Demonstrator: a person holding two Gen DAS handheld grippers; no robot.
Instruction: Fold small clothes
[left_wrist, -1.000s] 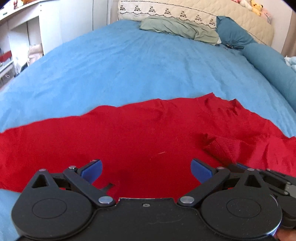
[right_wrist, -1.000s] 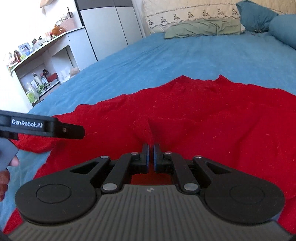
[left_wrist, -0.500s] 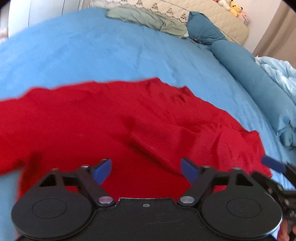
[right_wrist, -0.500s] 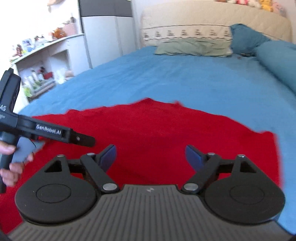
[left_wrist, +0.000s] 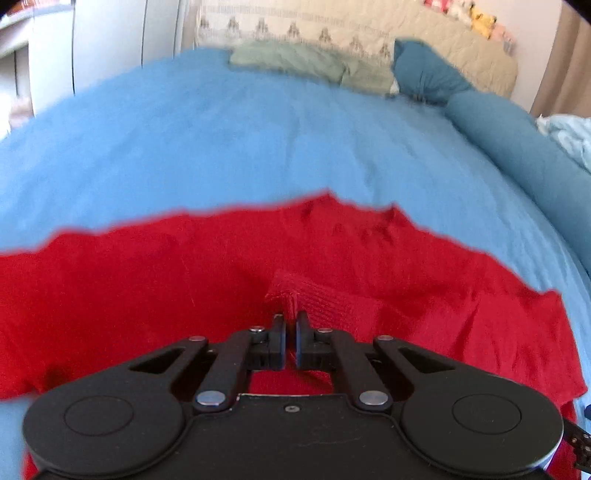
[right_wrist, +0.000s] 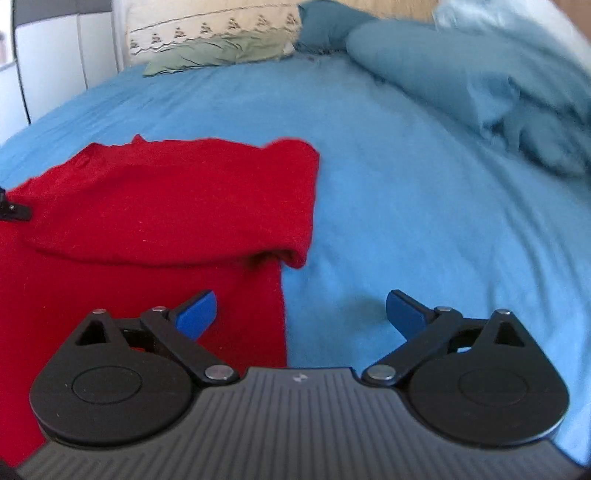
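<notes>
Left wrist view. The left gripper (left_wrist: 290, 334) has its jaws drawn together on a raised, ribbed fold of the red garment (left_wrist: 184, 280); a thin strip of red knit shows between the two fingers (left_wrist: 277, 341). The garment lies spread across the near part of the bed (left_wrist: 221, 140), which is covered by a blue sheet, and its far hem runs unevenly from the left edge of the view toward the right side of the bed. Near the head of the bed lie a grey-green pillow (left_wrist: 295, 62) and a dark teal cushion (left_wrist: 424, 74), both in front of a beige quilted headboard (left_wrist: 369, 33). A long teal bolster (left_wrist: 517, 147) runs along the right edge of the bed. A white cabinet (left_wrist: 110, 44) stands beyond the left edge.

Right wrist view. The right gripper (right_wrist: 301, 317) has its jaws spread wide apart and grips nothing; its blue pads (right_wrist: 195, 314) are bare. The left finger hangs over the red garment (right_wrist: 147, 206), the right finger over bare blue sheet. The garment's right edge lies between the two fingers, and an upper layer is folded over a lower one, with a rolled corner just ahead of the gripper. A crumpled light blue blanket (right_wrist: 517, 92) lies toward the right edge of the bed (right_wrist: 406, 203), beside the bolster (right_wrist: 399, 48). The grey-green pillow (right_wrist: 221, 51) lies at the head.
</notes>
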